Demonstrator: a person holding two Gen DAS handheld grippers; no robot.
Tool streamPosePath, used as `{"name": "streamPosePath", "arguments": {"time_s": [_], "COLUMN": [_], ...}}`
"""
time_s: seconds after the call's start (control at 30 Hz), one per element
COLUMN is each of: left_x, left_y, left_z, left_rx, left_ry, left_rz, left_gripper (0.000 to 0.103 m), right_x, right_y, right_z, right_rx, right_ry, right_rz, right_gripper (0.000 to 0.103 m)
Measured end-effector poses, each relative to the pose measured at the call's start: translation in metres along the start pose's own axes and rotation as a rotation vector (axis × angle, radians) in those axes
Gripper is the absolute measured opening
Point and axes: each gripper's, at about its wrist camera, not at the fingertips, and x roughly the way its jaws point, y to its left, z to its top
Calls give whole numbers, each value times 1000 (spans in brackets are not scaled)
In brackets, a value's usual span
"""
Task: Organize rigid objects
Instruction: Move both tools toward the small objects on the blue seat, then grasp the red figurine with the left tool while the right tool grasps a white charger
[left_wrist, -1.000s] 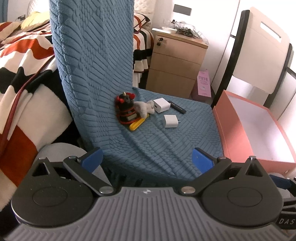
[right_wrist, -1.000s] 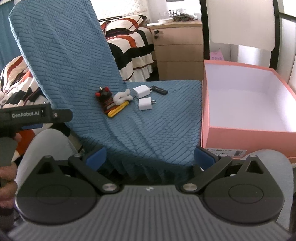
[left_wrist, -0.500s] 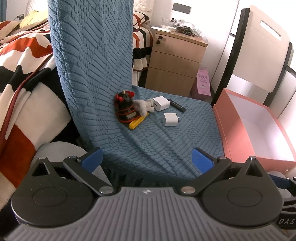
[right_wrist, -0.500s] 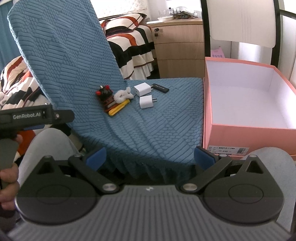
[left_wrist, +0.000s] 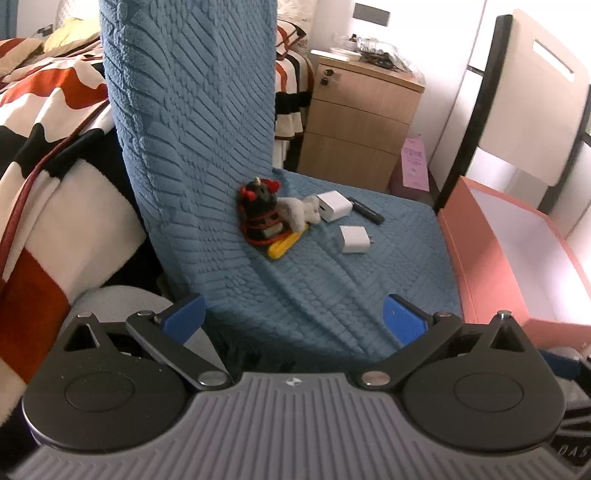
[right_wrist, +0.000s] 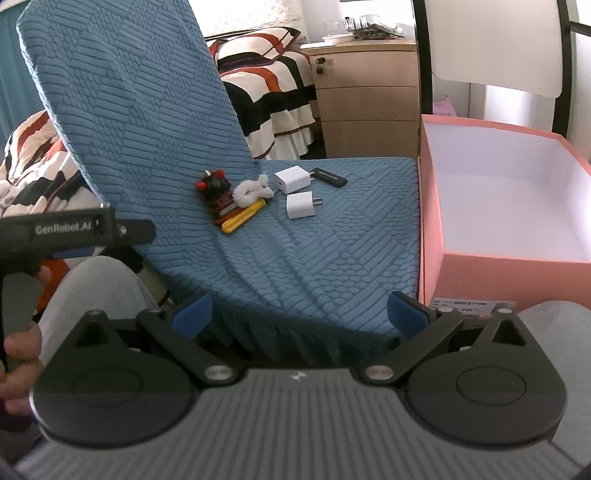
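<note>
On the blue-covered chair seat lie a black figurine with red horns (right_wrist: 215, 192), a fluffy white toy (right_wrist: 253, 190) touching it, a yellow bar (right_wrist: 243, 219) in front, two white chargers (right_wrist: 292, 179) (right_wrist: 301, 206), and a black stick (right_wrist: 330, 177). Just beside the seat stands an open, empty pink box (right_wrist: 476, 271).

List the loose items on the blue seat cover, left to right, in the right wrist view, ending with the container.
Black and red toy → yellow tool → lower white charger → black stick → pink box.
</note>
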Motion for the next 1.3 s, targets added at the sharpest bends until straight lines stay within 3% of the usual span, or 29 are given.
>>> {"name": "streamPosePath", "arguments": {"time_s": [0.5, 0.67, 0.77, 0.87, 0.97, 1.17, 1.3], "left_x": [63, 76, 86, 104, 122, 151, 168], "left_y": [5, 4, 4, -1, -6, 0, 0], "left_z": [8, 17, 20, 23, 30, 43, 55], "left_rx": [-13, -8, -15, 32, 75, 32, 59], "left_ry": [-10, -87, -147, -183, -171, -144, -108], "left_rz": [-10, 21, -10, 19, 23, 8, 28], "left_gripper": [103, 103, 103, 103, 103, 103, 103], "right_x": [54, 68, 77, 86, 95, 113, 123], "right_y": [-8, -8, -7, -7, -6, -6, -3], "right_z": [9, 18, 22, 26, 33, 46, 52], "right_rx": [-33, -69, -93, -115, -128, -149, -184], "right_ry": [-66, -90, -87, -86, -89, -86, -110], "right_rz": [-21, -23, -1, 1, 15, 33, 14], "right_gripper": [103, 103, 103, 103, 103, 103, 103]}}
